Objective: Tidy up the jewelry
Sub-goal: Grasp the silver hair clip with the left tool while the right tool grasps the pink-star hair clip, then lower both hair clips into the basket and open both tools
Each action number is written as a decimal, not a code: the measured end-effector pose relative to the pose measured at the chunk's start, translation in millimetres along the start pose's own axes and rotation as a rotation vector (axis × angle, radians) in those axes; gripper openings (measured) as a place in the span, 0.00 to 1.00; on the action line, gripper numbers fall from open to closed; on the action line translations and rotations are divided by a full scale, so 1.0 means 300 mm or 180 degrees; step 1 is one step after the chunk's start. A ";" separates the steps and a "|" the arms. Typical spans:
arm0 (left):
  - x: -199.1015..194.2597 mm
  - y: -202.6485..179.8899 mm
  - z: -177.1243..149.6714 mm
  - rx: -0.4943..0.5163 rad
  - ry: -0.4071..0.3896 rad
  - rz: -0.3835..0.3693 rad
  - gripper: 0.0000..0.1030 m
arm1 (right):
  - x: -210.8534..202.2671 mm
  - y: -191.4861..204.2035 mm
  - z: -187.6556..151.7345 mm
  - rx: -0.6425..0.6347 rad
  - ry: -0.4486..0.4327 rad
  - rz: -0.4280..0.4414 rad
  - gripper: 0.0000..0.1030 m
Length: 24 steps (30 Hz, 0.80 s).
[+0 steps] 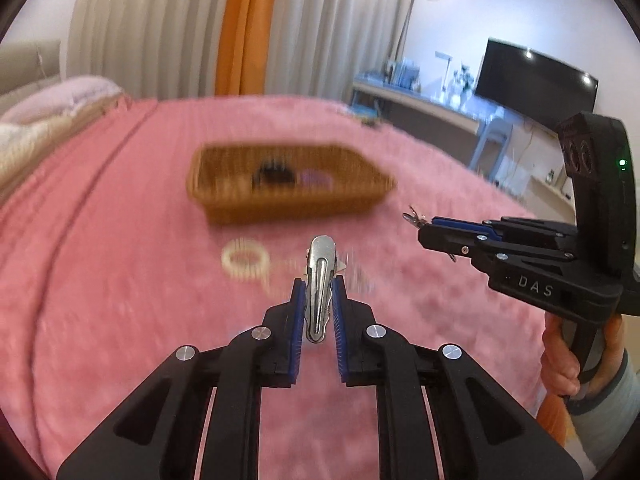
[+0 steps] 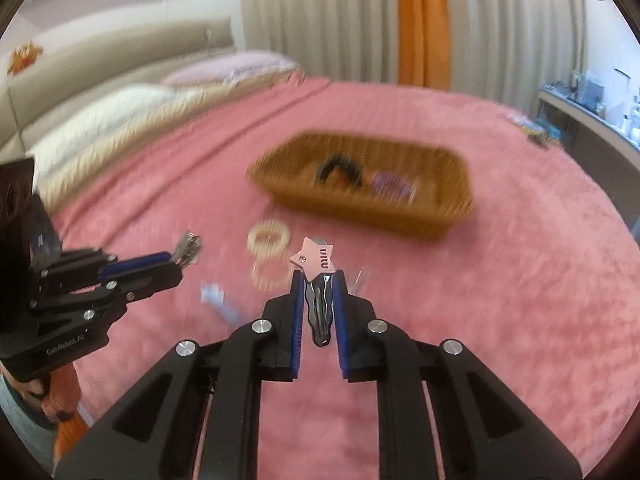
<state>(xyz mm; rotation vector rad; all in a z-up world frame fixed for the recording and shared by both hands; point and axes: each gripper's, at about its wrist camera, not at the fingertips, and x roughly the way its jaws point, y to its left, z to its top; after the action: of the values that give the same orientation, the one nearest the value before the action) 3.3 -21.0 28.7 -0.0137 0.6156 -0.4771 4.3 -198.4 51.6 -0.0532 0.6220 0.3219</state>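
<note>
both grippers loaded, both over the pink bed cover (image 1: 120, 300). my left gripper (image 1: 319, 292) is clamped on a silver clip (image 1: 320, 280), long axis running straight out along the fingers, tip pointing far. my right gripper (image 2: 318, 286) is clamped on a pink star clip (image 2: 314, 262), star end forward, dark wavy body back between the pads.

key relation: wicker basket (image 1: 224, 208) lies far and dead ahead of the left gripper; from the right wrist view it sits far and slightly right. it already holds a black item (image 2: 338, 170) and a purple one (image 2: 390, 184).

judgement: the left looks a little nearer. near rim must be cleared. cream rings (image 1: 244, 260) lie on the bed between grippers and basket, low enough to pass over. frames blurred; open room all round.
</note>
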 end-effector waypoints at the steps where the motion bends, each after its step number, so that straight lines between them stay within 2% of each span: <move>1: -0.004 0.001 0.042 0.0003 -0.0081 -0.0005 0.11 | -0.007 -0.018 0.039 0.0032 -0.0076 -0.0020 0.12; 6: 0.054 0.024 0.216 0.0016 -0.0276 0.0012 0.11 | 0.043 -0.123 0.200 0.0289 -0.0205 0.0026 0.12; 10: 0.152 0.062 0.321 -0.0046 -0.0304 0.0022 0.11 | 0.140 -0.195 0.310 0.0390 -0.0188 -0.0055 0.12; 13: 0.255 0.101 0.379 -0.0002 -0.0194 0.0294 0.11 | 0.232 -0.232 0.364 0.0438 -0.0109 -0.0122 0.12; 18: 0.408 0.197 0.411 -0.0200 -0.0023 0.0320 0.11 | 0.420 -0.280 0.425 0.0466 0.0096 -0.0201 0.12; 24: 0.539 0.271 0.415 -0.0264 0.0114 0.0298 0.11 | 0.604 -0.326 0.431 0.0545 0.0383 -0.0238 0.12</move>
<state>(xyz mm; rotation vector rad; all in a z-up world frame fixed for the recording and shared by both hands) 222.6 -34.5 29.1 -0.0550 0.6678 -0.3616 246.3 -221.7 47.0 0.0688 0.7629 0.1932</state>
